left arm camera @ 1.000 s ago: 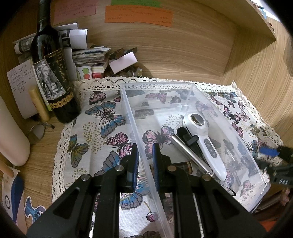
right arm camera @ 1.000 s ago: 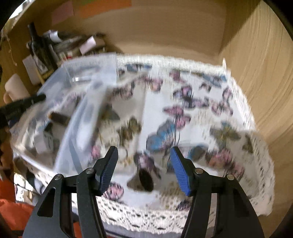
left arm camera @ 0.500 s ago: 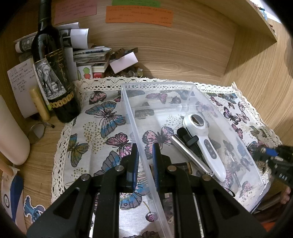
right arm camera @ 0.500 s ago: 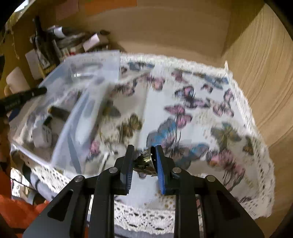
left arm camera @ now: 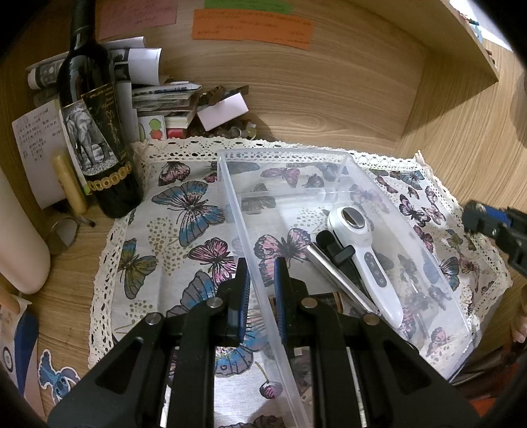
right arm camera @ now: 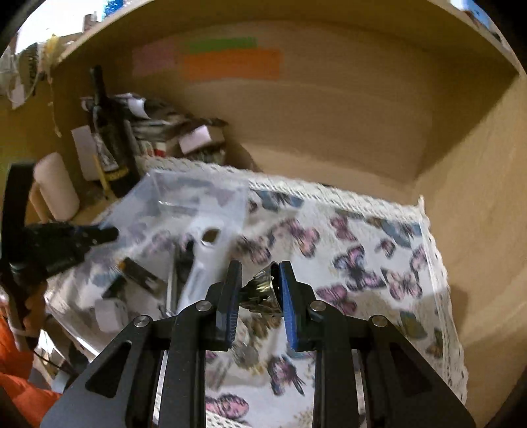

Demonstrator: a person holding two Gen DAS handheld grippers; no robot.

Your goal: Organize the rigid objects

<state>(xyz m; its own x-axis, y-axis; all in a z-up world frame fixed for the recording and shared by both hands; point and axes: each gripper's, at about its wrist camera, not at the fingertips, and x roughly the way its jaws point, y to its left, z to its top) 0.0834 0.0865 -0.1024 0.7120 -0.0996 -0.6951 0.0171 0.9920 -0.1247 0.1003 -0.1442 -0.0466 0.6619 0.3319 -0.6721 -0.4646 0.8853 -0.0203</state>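
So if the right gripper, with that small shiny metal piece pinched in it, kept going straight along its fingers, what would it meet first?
Probably the butterfly-print cloth, just right of the clear plastic bin. The right gripper points downward past the small shiny metal piece; blur leaves depth uncertain, so the bin's near wall is possible.

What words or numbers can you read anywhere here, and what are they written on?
No text here reads for certain.
Wine bottle label: gold script beside an elephant drawing, too small to read.
Orange note on the wooden wall: handwriting, too faint.
Pink note and green note: handwriting, unreadable.
White paper behind the bottle: handwritten lines, too small.
White handheld device in the clear box: button marks only, no words.
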